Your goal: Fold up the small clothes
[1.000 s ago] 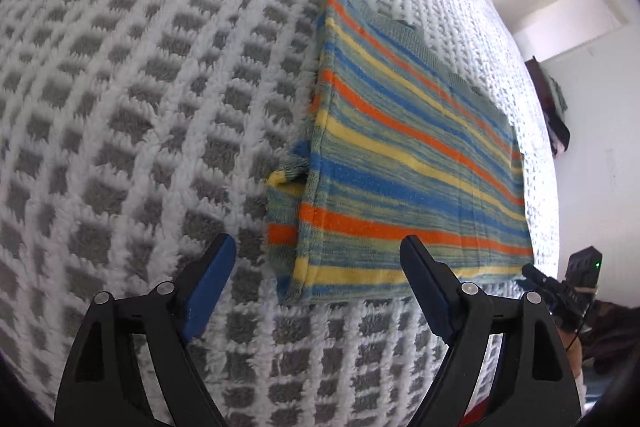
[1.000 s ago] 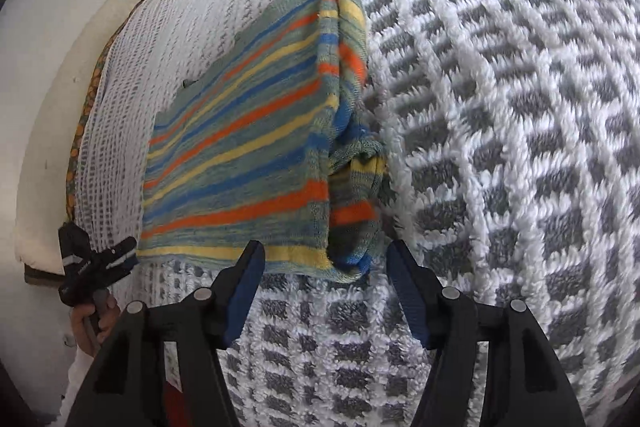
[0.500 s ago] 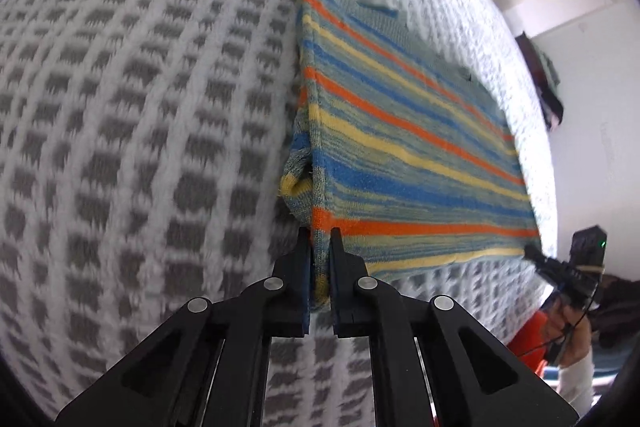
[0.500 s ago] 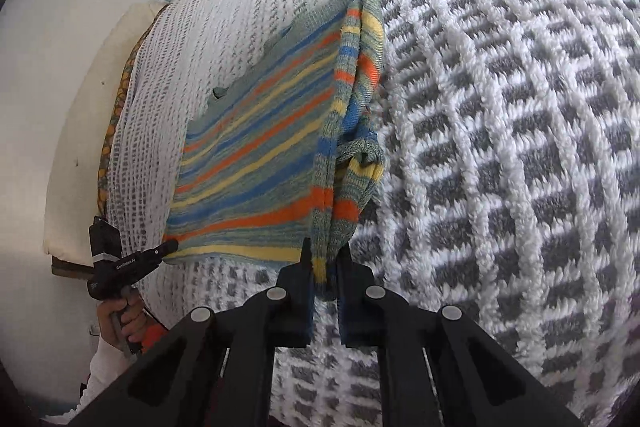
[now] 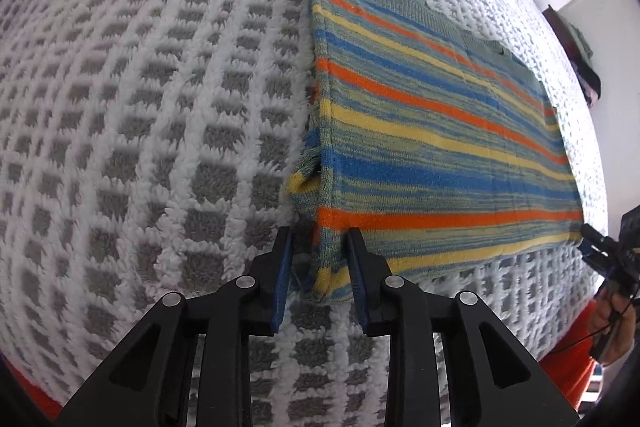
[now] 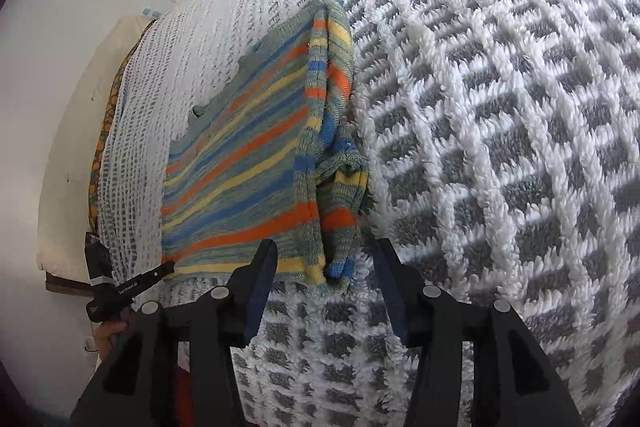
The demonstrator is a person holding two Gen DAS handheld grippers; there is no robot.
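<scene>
A small striped knit sweater (image 5: 432,131) in orange, yellow, blue and grey-green lies folded flat on a white and grey waffle blanket (image 5: 140,107). My left gripper (image 5: 318,239) is partly open, its jaws straddling the sweater's near left corner without clamping it. In the right wrist view the sweater (image 6: 248,163) has its folded sleeve edge bunched on the right side. My right gripper (image 6: 324,255) is open around the sweater's near right corner, which rests on the blanket (image 6: 500,107).
The other hand-held gripper shows at the right edge of the left wrist view (image 5: 612,255) and at the lower left of the right wrist view (image 6: 116,287). A pillow (image 6: 76,155) and a white wall lie beyond the bed's far side.
Both grippers were open, then shut on the sweater's near corners half a second ago. Now both have opened and the corners lie on the blanket.
</scene>
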